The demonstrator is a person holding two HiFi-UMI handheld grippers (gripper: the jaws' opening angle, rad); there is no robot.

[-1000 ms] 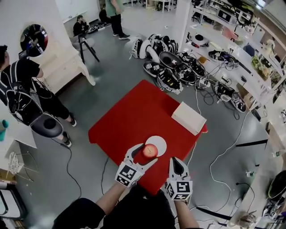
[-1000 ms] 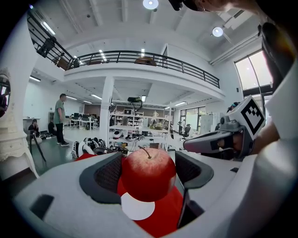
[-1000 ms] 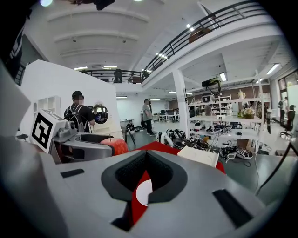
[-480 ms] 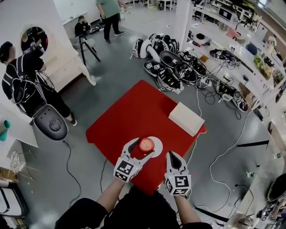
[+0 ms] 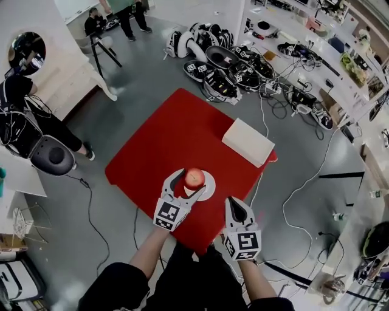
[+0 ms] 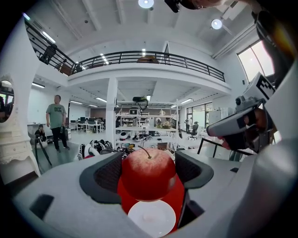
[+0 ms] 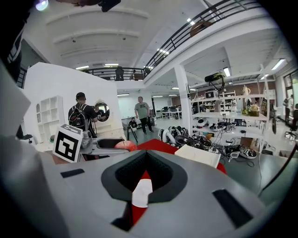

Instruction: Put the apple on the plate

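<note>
A red apple (image 5: 194, 178) with a stem is clamped between the jaws of my left gripper (image 5: 189, 181). It hangs above the near left part of a small white plate (image 5: 207, 186) on the red table (image 5: 176, 140). In the left gripper view the apple (image 6: 148, 173) fills the space between the pads, and the plate (image 6: 151, 217) lies below it. My right gripper (image 5: 234, 206) is to the right, over the table's near edge, shut and holding nothing. In the right gripper view, part of the plate (image 7: 141, 193) shows through the jaw gap, and the apple (image 7: 125, 145) is at the left.
A white box (image 5: 247, 141) lies at the table's far right corner. Grey floor surrounds the table, with helmets and gear (image 5: 228, 73) and cables (image 5: 285, 103) beyond it. People stand at the left (image 5: 24, 115) and at the far end (image 5: 124, 15).
The left gripper still holds the apple over the plate's near left side. The head view has shifted, so the table sits higher in the picture. People in the background have moved.
</note>
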